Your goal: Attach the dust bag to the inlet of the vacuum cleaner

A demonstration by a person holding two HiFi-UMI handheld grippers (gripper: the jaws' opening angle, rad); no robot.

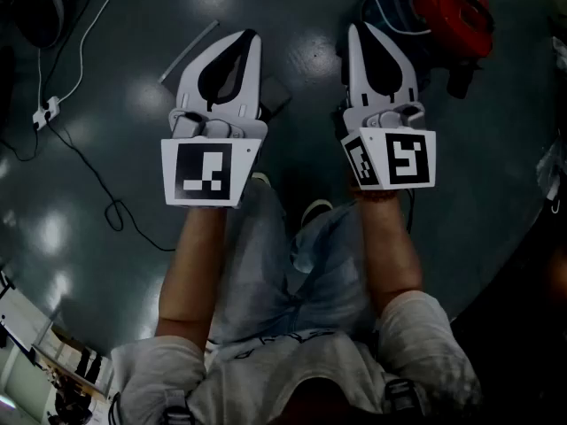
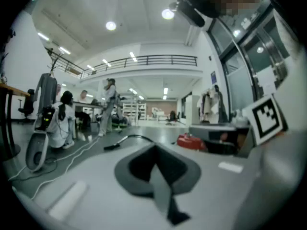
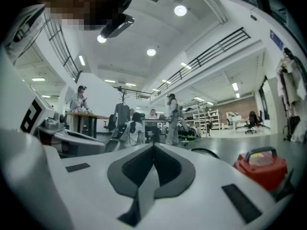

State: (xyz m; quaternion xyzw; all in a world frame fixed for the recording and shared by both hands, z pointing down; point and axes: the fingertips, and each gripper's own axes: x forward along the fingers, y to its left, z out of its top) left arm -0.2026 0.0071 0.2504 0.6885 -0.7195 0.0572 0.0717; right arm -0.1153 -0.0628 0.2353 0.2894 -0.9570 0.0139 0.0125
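Holding left gripper (image 1: 252, 37) and right gripper (image 1: 355, 30) shut, empty; not begun yet. Next: reaching the red vacuum cleaner (image 1: 454, 7).

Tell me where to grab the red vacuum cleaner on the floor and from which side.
Take the arched carry handle on top of the red vacuum cleaner, coming down from above with the jaws across the bar. In the right gripper view it stands upright and the handle arches clear of the body. The right gripper is nearer; its jaws are shut, so open first.
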